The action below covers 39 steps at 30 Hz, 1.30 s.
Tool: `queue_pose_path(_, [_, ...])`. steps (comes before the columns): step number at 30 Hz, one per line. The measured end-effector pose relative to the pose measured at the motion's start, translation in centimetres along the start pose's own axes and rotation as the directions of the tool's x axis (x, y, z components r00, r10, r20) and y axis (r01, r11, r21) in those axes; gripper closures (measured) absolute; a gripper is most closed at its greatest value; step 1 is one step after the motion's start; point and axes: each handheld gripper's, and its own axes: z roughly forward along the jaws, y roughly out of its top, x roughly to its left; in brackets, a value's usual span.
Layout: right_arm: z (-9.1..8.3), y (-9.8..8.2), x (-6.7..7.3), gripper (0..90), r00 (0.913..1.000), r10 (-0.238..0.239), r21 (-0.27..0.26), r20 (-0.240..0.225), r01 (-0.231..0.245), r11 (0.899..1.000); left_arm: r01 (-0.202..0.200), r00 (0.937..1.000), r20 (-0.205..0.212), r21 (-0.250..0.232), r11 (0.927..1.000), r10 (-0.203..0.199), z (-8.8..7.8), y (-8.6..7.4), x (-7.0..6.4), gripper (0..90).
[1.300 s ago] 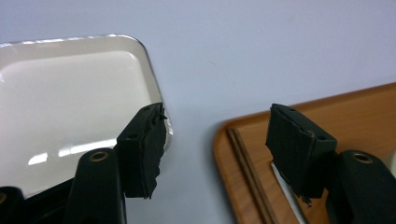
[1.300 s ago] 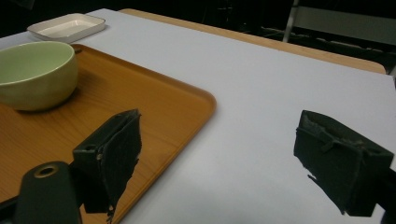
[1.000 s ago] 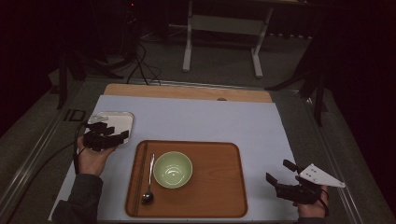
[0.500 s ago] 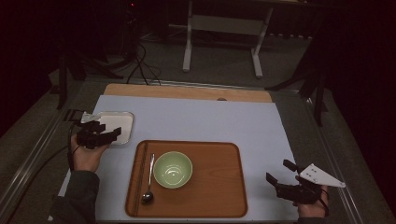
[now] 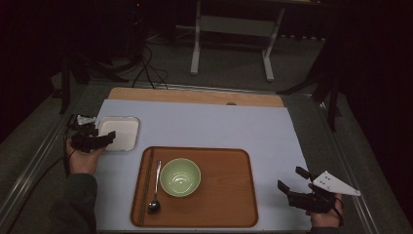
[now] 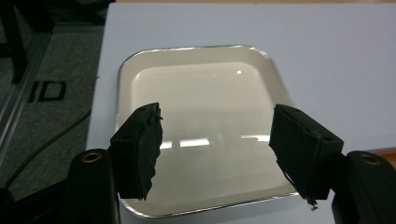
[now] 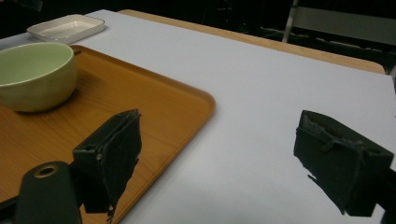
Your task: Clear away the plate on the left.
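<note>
Overhead, both grippers (image 5: 104, 139) (image 5: 292, 178) gape empty above a pale mat (image 5: 204, 126) in a dark room.

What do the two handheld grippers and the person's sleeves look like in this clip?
Both are black two-jaw tools. The left gripper has blocky black pads with ragged edges and a thin dark cable trailing from it. The right gripper carries a pale grey three-cornered plate on top. A dark grey-green sleeve covers the left forearm.

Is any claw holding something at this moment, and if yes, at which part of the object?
Nothing is held. The left claw is open above the white dish, with its pads off it. The right claw is open over the bare table.
</note>
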Motion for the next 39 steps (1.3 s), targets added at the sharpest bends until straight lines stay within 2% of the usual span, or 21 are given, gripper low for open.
queue_pose_path(3, [0.0, 0.0, -0.1, 14.6, 1.0000, 0.002, -0.001, 0.001, -0.002, 1.000, 0.005, 0.9990, -0.044, 0.020, 0.9998, -0.004, 0.6, -0.2, 0.8, 36.0])
queue_pose_path(10, [-0.1, 0.0, -0.1, 14.6, 1.0000, 0.004, -0.002, 0.003, -0.004, 1.000, 0.034, 0.9959, -0.086, 0.049, 0.9982, -0.029, 1.6, -0.7, 2.5, 38.8])
queue_pose_path(13, [0.0, 0.0, -0.1, 14.6, 1.0000, 0.002, -0.001, 0.001, -0.002, 1.000, 0.042, 0.9923, -0.120, 0.075, 0.9963, -0.033, 2.2, -0.9, 3.2, 41.3])
queue_pose_path(15, [0.0, 0.0, -0.1, 14.6, 1.0000, 0.004, 0.000, 0.002, -0.004, 1.000, 0.056, 0.9877, -0.151, 0.083, 0.9949, -0.043, 2.5, -1.0, 3.6, 43.1])
queue_pose_path(19, [-0.1, 0.0, -0.1, 14.6, 1.0000, 0.006, -0.002, 0.002, -0.006, 1.000, 0.078, 0.9849, -0.162, 0.100, 0.9919, -0.061, 2.9, -1.2, 4.2, 49.5])
queue_pose_path(22, [0.0, 0.0, -0.1, 14.6, 1.0000, 0.005, -0.001, 0.001, -0.005, 1.000, 0.101, 0.9841, -0.157, 0.112, 0.9885, -0.083, 3.3, -1.4, 4.6, 55.6])
queue_pose_path(24, [0.0, 0.0, -0.1, 14.6, 1.0000, 0.004, 0.002, 0.001, -0.004, 1.000, 0.108, 0.9858, -0.142, 0.121, 0.9869, -0.090, 3.7, -1.5, 4.8, 61.2])
queue_pose_path(28, [0.0, -0.1, -0.2, 14.6, 1.0000, 0.007, 0.001, 0.001, -0.007, 1.000, 0.096, 0.9885, -0.130, 0.147, 0.9844, -0.077, 4.2, -1.5, 4.6, 71.4])
queue_pose_path(31, [0.0, -0.1, -0.2, 14.6, 1.0000, 0.010, 0.001, 0.002, -0.010, 1.000, 0.089, 0.9869, -0.147, 0.158, 0.9834, -0.066, 4.1, -1.4, 4.3, 80.7])
queue_pose_path(33, [0.0, -0.1, -0.2, 14.6, 1.0000, 0.009, 0.002, 0.001, -0.009, 1.000, 0.086, 0.9866, -0.151, 0.164, 0.9827, -0.061, 4.0, -1.4, 4.2, 82.9])
queue_pose_path(37, [0.0, -0.1, -0.1, 14.6, 1.0000, 0.007, 0.005, 0.000, -0.007, 1.000, 0.129, 0.9891, -0.092, 0.161, 0.9786, -0.115, 3.7, -1.5, 4.2, 84.5])
queue_pose_path(38, [0.0, -0.1, -0.1, 14.6, 1.0000, 0.007, 0.005, 0.000, -0.007, 1.000, 0.129, 0.9891, -0.092, 0.161, 0.9786, -0.115, 3.7, -1.5, 4.2, 84.8])
queue_pose_path(39, [0.0, -0.1, -0.1, 14.6, 1.0000, 0.006, 0.006, -0.001, -0.006, 1.000, 0.127, 0.9912, -0.059, 0.163, 0.9785, -0.118, 3.6, -1.7, 4.1, 84.9])
